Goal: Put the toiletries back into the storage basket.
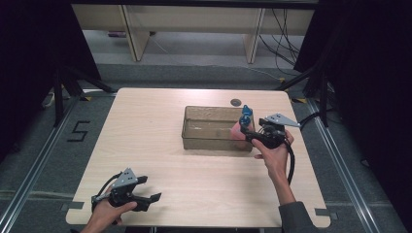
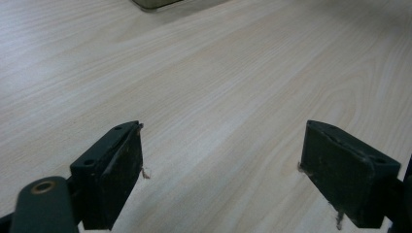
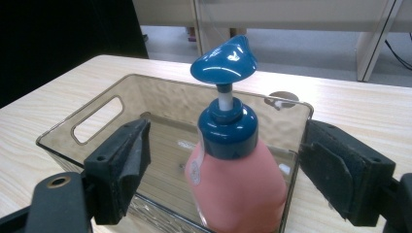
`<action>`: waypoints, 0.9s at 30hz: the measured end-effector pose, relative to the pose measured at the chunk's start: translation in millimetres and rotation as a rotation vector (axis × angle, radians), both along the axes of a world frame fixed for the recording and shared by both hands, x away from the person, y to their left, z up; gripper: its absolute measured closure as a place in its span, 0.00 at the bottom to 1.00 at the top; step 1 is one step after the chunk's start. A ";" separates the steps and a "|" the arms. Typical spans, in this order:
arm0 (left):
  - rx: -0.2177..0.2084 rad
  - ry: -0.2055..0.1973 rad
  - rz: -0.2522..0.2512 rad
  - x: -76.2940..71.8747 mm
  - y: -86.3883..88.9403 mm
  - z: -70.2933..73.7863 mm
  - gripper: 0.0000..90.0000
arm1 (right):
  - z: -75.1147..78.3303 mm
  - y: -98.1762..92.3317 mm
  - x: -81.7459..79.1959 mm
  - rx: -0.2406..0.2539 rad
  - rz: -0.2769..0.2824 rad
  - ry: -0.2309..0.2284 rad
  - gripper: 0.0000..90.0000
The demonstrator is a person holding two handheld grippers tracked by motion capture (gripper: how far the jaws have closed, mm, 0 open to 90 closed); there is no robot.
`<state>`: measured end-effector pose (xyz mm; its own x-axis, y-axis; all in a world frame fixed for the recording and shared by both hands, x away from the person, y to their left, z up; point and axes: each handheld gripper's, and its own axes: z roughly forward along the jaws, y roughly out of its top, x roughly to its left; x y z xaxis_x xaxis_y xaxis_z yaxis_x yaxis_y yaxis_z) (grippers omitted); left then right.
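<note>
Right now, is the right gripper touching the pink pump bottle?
Apart. In the right gripper view the right gripper has its jaws spread wide, with clear gaps on both sides of the pink pump bottle standing in the bin.

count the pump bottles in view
1: a pink bottle with a blue pump stands in the bin, at its right end, between the open right gripper jaws.

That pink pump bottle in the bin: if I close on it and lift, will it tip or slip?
The pink pump bottle stands upright inside the clear bin, between the open jaws of the right gripper. It is tall with a blue pump head, so probably top-heavy and apt to tip if nudged high. Its rounded, smooth body may slip; a grip low on the body seems safer.
</note>
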<state>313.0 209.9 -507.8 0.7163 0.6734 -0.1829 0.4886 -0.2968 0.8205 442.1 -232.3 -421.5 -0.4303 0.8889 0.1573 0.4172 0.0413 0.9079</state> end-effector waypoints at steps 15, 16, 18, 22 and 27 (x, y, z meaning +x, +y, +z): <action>0.002 -0.001 0.000 -0.5 0.4 0.7 0.16 | 0.7 2.5 -12.8 -0.011 0.023 -0.017 0.22; 0.005 -0.001 0.006 -1.1 0.2 1.2 0.16 | 0.6 3.1 -14.2 -0.020 0.021 -0.013 0.21; 0.007 0.003 -0.001 -1.2 0.5 1.4 0.16 | 0.3 3.3 -15.8 -0.015 0.032 -0.018 0.21; 0.007 -0.003 0.004 -1.4 0.0 1.1 0.16 | 1.4 3.2 -19.5 -0.031 0.033 -0.030 0.21; 0.004 0.000 0.003 -1.1 -0.2 0.6 0.16 | 1.3 5.4 -24.1 0.001 0.049 -0.018 0.21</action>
